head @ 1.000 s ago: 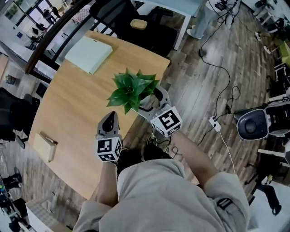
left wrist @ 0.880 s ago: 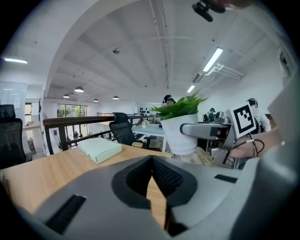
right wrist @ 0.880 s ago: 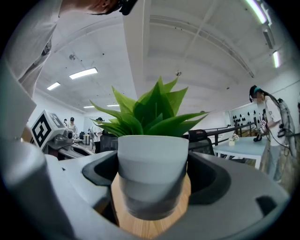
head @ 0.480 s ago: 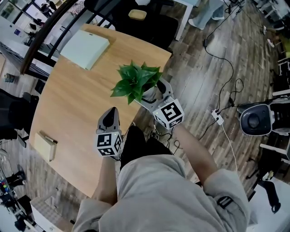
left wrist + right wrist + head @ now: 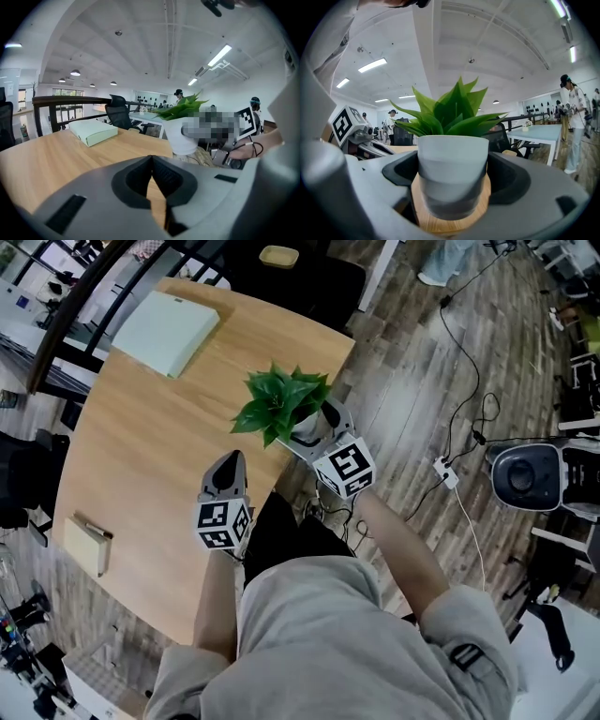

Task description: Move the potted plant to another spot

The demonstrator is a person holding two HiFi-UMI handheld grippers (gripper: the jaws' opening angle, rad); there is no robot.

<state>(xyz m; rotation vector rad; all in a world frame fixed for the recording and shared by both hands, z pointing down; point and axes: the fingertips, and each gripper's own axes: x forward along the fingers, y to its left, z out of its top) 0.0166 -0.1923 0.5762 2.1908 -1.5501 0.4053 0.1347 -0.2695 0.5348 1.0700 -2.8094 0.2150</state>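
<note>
The potted plant [image 5: 281,407] is a small tuft of broad, pointed, bright green leaves in a plain white pot [image 5: 452,164] that is round and narrows slightly toward its base. In the right gripper view the lower part of the pot lies in shadow, and pale wood shows beneath it. We cannot tell whether the pot rests on that wood or hangs just above it.

The plant sits at the right-hand edge of the wooden bench [image 5: 150,456], close to where the bench ends above the plank floor [image 5: 412,399]. The right gripper [image 5: 311,433] has its jaws closed on the pot, one jaw pressed against each side of the white wall. The leaves rise above them.

The left gripper [image 5: 152,164] hovers over the bench, near the plant on its left. Its jaws are pressed together with nothing between them. A flat pale green box [image 5: 167,331] lies well apart at the far end of the bench, and a small tan block [image 5: 82,545] lies near the left edge.

Compared with a second ago, we see little change. The plant keeps the same place by the bench edge, the right jaws stay clamped on the pot, and the left gripper is still closed beside it. The whole scene has only slid slightly in the head view.
</note>
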